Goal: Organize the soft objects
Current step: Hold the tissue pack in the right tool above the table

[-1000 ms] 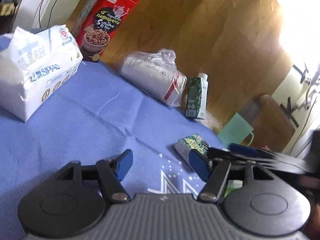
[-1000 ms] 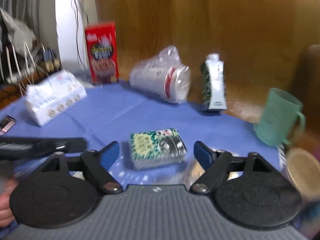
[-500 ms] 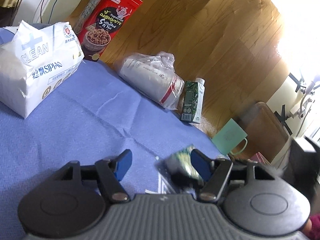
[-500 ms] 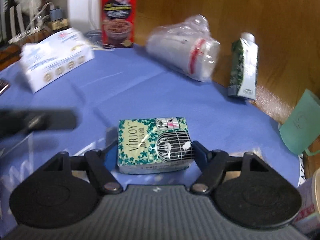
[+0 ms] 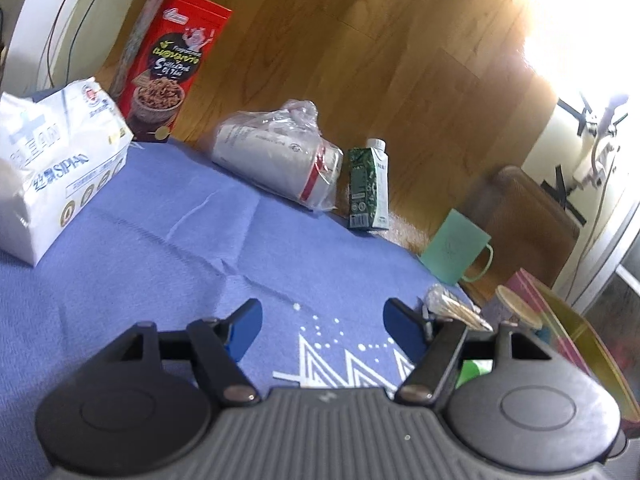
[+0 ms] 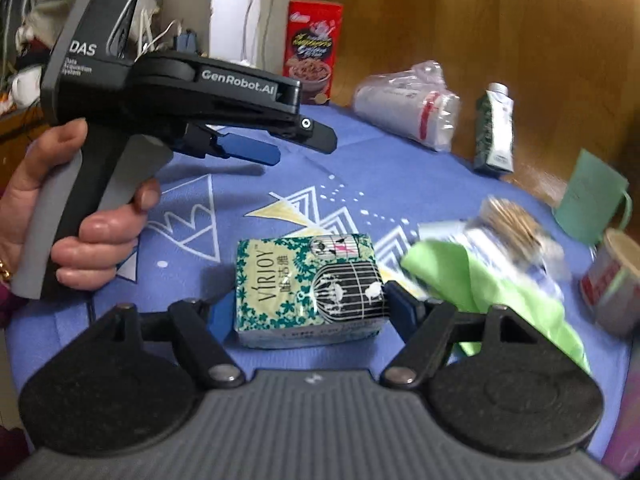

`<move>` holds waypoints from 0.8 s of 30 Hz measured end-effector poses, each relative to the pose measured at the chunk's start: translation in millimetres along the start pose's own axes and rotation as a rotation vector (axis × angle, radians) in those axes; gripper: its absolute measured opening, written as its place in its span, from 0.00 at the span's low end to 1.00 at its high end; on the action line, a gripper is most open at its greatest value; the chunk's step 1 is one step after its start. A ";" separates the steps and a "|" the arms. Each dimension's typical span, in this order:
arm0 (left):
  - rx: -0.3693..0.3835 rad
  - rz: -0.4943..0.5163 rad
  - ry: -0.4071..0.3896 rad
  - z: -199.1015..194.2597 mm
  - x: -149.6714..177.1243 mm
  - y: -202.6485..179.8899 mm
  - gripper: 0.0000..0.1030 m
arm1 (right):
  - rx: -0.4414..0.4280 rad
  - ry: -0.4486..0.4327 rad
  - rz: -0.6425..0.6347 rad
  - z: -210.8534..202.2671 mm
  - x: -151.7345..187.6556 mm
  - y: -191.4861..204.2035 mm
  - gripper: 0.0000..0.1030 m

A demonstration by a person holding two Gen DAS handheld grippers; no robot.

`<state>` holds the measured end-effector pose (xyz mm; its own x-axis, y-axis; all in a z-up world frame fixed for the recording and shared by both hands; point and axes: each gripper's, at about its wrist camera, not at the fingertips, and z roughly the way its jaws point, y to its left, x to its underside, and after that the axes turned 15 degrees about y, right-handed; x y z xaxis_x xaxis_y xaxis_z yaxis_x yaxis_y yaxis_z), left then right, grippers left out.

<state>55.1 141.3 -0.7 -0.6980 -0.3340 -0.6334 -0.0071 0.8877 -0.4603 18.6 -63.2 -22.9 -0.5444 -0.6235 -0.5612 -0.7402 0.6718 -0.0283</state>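
Note:
My right gripper [image 6: 310,308] is shut on a small green-and-white tissue pack [image 6: 304,280] marked VIRJOY, one pad on each short side, low over the blue tablecloth [image 6: 360,168]. A green cloth [image 6: 480,280] lies crumpled just right of it. My left gripper [image 5: 322,316] hovers over the cloth, its jaws opening with nothing between them. In the right wrist view the left gripper [image 6: 304,148] shows side-on at the upper left, held by a hand [image 6: 80,220]. A big white tissue pack [image 5: 52,172] sits at the far left.
Along the table's far edge stand a red snack box [image 5: 172,68], a plastic bag of paper cups [image 5: 280,160] lying on its side, and a green drink carton [image 5: 368,188]. At the right are a mint mug [image 5: 456,252], a toothpick packet [image 5: 452,306] and a paper cup [image 6: 616,280].
My right gripper came around the small tissue pack, gripped it and carried it sideways; the pack has left the left wrist view. The left jaws stand a little wider.

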 end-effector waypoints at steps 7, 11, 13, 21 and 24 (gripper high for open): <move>-0.018 -0.006 0.023 3.8 -0.9 -0.5 0.67 | 0.013 -0.027 0.017 1.2 2.4 3.0 0.76; -0.028 -0.001 0.031 4.7 -1.7 -1.5 0.67 | 0.010 -0.032 0.022 -0.6 6.3 2.8 0.76; -0.030 0.002 0.034 5.2 -1.9 -1.7 0.67 | 0.011 -0.033 0.023 -1.3 6.8 3.5 0.76; -0.032 0.005 0.041 6.0 -2.3 -2.2 0.67 | 0.010 -0.033 0.021 -0.8 6.4 3.0 0.76; -0.031 0.008 0.042 6.7 -2.5 -2.4 0.67 | 0.009 -0.032 0.023 -0.9 6.5 3.0 0.76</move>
<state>61.7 137.9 -2.2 -0.7275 -0.3136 -0.6103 -0.0232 0.9002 -0.4349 12.4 -65.5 -25.9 -0.5483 -0.5944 -0.5882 -0.7238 0.6897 -0.0222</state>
